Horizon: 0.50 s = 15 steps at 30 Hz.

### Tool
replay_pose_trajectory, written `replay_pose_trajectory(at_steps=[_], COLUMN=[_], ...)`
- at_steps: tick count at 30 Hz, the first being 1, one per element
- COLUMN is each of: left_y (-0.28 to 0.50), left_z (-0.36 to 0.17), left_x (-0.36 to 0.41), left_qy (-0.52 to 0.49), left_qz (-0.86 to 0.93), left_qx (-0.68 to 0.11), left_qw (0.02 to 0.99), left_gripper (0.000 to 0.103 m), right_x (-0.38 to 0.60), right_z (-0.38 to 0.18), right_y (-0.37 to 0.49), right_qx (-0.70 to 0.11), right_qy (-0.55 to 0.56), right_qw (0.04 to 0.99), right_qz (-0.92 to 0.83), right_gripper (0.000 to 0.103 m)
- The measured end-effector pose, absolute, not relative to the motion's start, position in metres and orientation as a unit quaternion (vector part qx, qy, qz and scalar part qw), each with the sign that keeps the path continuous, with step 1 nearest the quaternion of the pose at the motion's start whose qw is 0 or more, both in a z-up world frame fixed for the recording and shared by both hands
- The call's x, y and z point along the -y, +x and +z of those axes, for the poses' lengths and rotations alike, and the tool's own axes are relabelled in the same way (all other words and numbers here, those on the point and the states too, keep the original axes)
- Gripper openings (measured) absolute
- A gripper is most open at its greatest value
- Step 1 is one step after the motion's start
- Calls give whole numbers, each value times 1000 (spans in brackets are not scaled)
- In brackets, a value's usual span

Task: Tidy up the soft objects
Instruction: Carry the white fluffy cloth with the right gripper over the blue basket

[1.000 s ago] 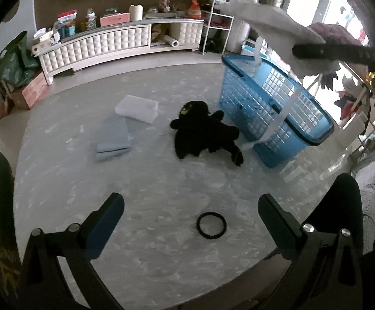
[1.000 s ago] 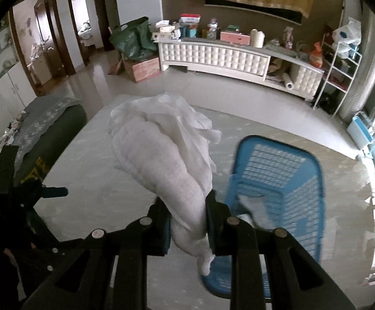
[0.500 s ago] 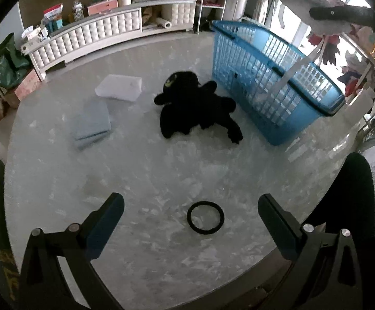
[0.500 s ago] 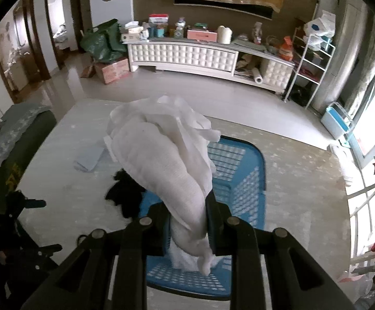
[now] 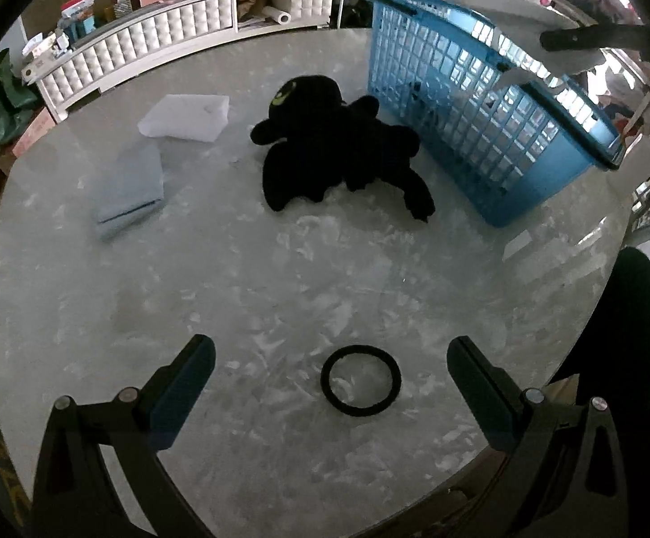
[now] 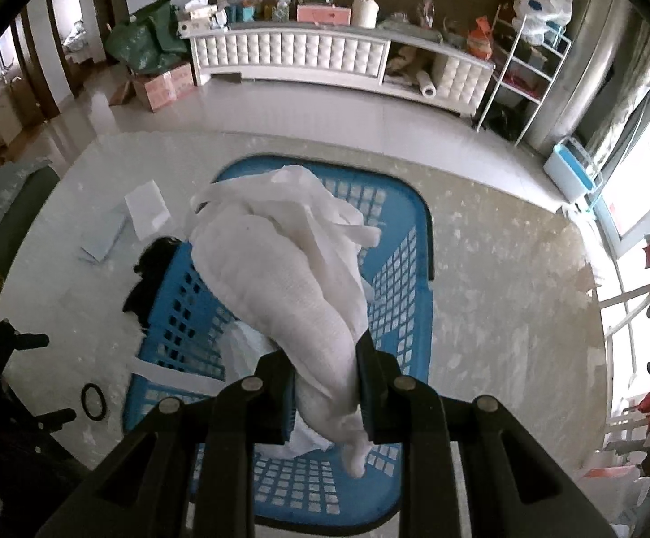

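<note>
1. The right gripper (image 6: 325, 385) is clenched on a bunched white gauzy cloth (image 6: 289, 269), its two black fingers pinching the cloth's narrow end, and the bulk of the fabric billows away toward twelve o'clock.
2. The cloth hangs directly above the open top of a blue plastic laundry basket (image 6: 414, 242); a trailing end dangles down inside it.
3. More white fabric (image 6: 244, 340) already lies in the bottom of the basket.
4. The basket stands on a pale marbled round table (image 5: 280, 296), at about two o'clock from the left gripper.
5. The left gripper (image 5: 330, 358) hovers over the table with its jaws released and spread wide, grasping nothing.
6. A black rubber ring (image 5: 361, 380) lies flat on the table between the left gripper's fingertips, touching neither finger.
7. A black plush toy (image 5: 338, 152) with a yellow-green eye sprawls at twelve o'clock, just beside the basket's near wall.
8. A white foam block (image 5: 186, 116) rests at eleven o'clock, and a folded pale blue cloth (image 5: 130, 186) lies just beside it at ten o'clock.
9. Past the table, a white tufted cabinet (image 6: 289, 56) runs along the far wall, cluttered on top with boxes and bottles.
</note>
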<state>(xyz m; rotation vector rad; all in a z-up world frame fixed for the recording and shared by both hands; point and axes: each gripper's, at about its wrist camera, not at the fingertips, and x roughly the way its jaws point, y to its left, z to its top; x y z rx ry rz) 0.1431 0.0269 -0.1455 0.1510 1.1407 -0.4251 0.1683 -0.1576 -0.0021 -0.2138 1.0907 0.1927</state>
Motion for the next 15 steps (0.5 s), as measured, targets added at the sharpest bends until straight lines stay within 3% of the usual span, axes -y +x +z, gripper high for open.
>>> replay_pose_trajectory(at_steps=[15], left_y=[156], left_z=[-187], left_x=[-13], left_qy=[103], left_qz=[-205], left_qx=[-559], left_qw=[797], left_gripper=[103], right_x=[161], right_z=[-34], right_y=[191], right_qx=[-560], right_qy=[-91], right_qw=[817], right_qz=[105], right_gripper=[21])
